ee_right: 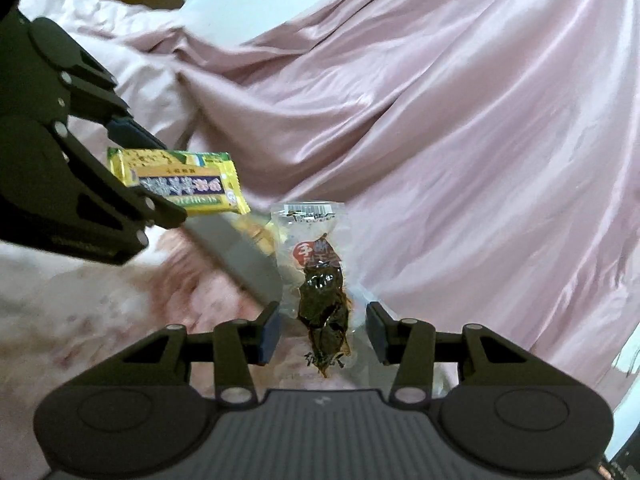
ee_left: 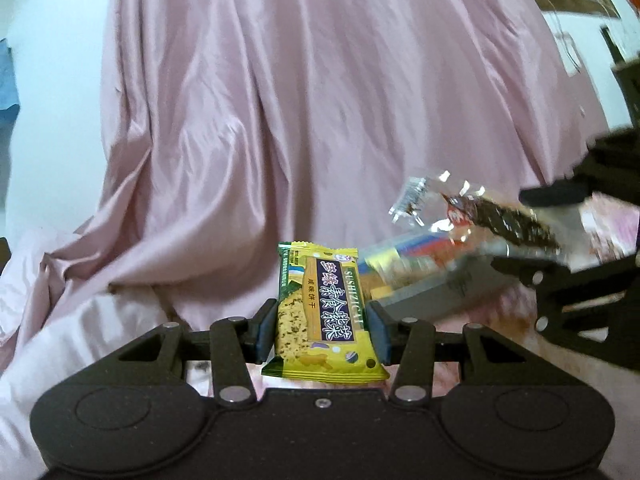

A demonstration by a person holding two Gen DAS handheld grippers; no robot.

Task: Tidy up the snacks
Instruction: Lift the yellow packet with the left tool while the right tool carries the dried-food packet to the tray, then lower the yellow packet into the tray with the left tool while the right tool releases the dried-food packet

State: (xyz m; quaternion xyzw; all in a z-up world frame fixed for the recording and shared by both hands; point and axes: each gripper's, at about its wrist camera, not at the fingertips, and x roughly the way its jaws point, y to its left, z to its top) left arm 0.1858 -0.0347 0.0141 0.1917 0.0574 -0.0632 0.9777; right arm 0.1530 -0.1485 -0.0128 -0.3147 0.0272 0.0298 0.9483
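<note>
- Left gripper (ee_left: 323, 330) — fingers clamped on both sides of a yellow biscuit packet (ee_left: 320, 312), held upright above the pink bedsheet (ee_left: 280, 100).
- Right gripper (ee_right: 322, 332) — clear packet of dark snack (ee_right: 320, 284) lies between its fingers; grip state unclear.

A grey box (ee_left: 440, 288) smears into blur, its contents (something yellow) unreadable; the right gripper (ee_left: 548, 232) runs off frame.

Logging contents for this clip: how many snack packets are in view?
3: a yellow packet in the left claw, a clear packet between the right claw's fingers, a blurred third below; more may be hidden.
</note>
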